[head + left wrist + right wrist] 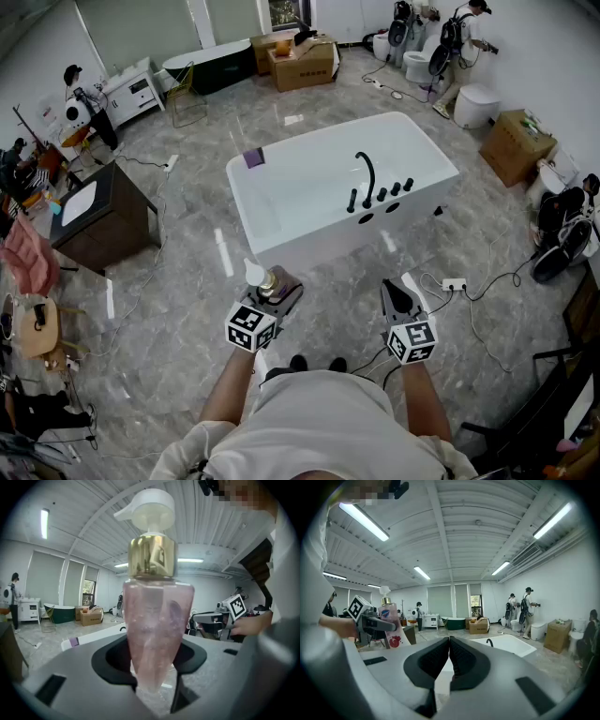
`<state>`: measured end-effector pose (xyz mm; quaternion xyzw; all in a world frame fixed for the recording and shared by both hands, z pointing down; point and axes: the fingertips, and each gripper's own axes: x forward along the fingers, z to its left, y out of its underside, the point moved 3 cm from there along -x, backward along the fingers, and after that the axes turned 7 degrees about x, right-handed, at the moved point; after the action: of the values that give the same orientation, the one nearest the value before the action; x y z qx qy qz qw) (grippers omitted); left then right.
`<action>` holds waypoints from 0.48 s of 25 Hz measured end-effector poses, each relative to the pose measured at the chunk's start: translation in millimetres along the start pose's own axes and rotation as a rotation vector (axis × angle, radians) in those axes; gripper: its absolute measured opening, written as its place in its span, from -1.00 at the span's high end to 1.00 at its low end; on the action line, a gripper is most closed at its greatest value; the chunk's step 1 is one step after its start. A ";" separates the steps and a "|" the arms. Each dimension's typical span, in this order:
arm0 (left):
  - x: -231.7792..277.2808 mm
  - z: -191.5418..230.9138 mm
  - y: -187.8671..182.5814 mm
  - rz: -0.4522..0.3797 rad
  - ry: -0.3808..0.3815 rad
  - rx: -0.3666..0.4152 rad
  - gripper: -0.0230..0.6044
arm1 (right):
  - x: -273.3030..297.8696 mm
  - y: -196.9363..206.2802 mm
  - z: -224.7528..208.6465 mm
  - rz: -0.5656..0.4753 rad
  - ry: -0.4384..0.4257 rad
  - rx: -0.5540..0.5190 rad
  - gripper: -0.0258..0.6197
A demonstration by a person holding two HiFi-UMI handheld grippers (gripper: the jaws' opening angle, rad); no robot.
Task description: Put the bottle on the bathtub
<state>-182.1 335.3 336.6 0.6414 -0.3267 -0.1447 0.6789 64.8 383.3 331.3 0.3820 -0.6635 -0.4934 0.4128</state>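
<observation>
A pink pump bottle (pixel 157 630) with a gold collar and white pump head stands upright between the jaws of my left gripper (pixel 278 287), which is shut on it. In the head view the bottle (pixel 264 278) is held near the floor, short of the white bathtub (pixel 281 211). The bathtub has a black faucet (pixel 366 178) on its near rim. My right gripper (pixel 401 297) is level with the left one, to its right, jaws shut and empty. The right gripper view shows the bottle (pixel 391 623) at left and the bathtub (pixel 513 646) ahead.
A purple item (pixel 253 157) lies on the tub's far-left corner. A dark cabinet (pixel 103 211) stands left, cardboard boxes (pixel 302 64) behind, another box (pixel 516 145) at right. Cables and a power strip (pixel 454 283) lie on the floor right. People (pixel 459 42) work by toilets at the back.
</observation>
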 end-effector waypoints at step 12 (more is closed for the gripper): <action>8.5 -2.4 -5.4 0.004 0.000 -0.003 0.22 | 0.2 -3.3 -7.7 -0.002 -0.001 0.010 0.83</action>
<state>-173.1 331.2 333.6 0.6398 -0.3277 -0.1437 0.6801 72.2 379.7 329.5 0.3846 -0.6658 -0.4907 0.4100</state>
